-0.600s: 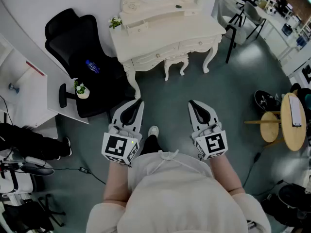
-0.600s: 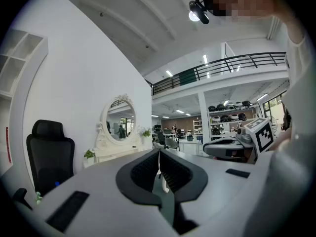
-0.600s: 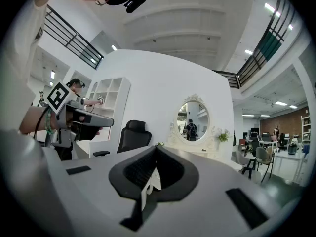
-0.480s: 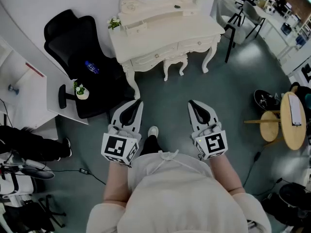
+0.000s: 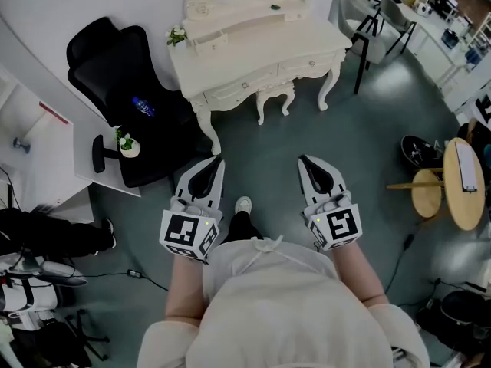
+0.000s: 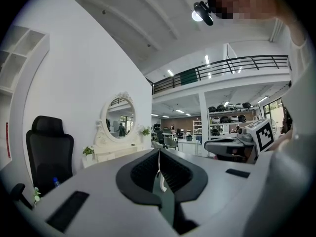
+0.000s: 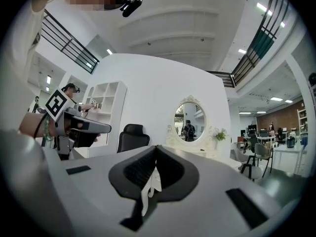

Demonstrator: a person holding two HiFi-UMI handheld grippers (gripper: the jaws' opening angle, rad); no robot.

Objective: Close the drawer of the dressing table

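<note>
The white dressing table [image 5: 253, 44] with its oval mirror stands at the top of the head view, well ahead of both grippers. Its two drawer fronts [image 5: 239, 89] face me; from here I cannot tell whether either stands out. My left gripper [image 5: 219, 160] and right gripper [image 5: 302, 160] are held level side by side over the grey floor, both shut with nothing between the jaws. The left gripper view shows its closed tip [image 6: 158, 152] and the table's mirror [image 6: 118, 120] far off. The right gripper view shows its closed tip [image 7: 157, 147] with the mirror [image 7: 190, 121] beyond.
A white stool [image 5: 275, 100] is tucked under the table. A black office chair [image 5: 115, 60] with a blue bottle [image 5: 143, 106] on its seat stands left of it, beside a white desk [image 5: 46, 159]. Round wooden tables [image 5: 460, 184] are at the right.
The dressing table has slid slightly up and left in the head view. Both grippers keep their place and stay shut.
</note>
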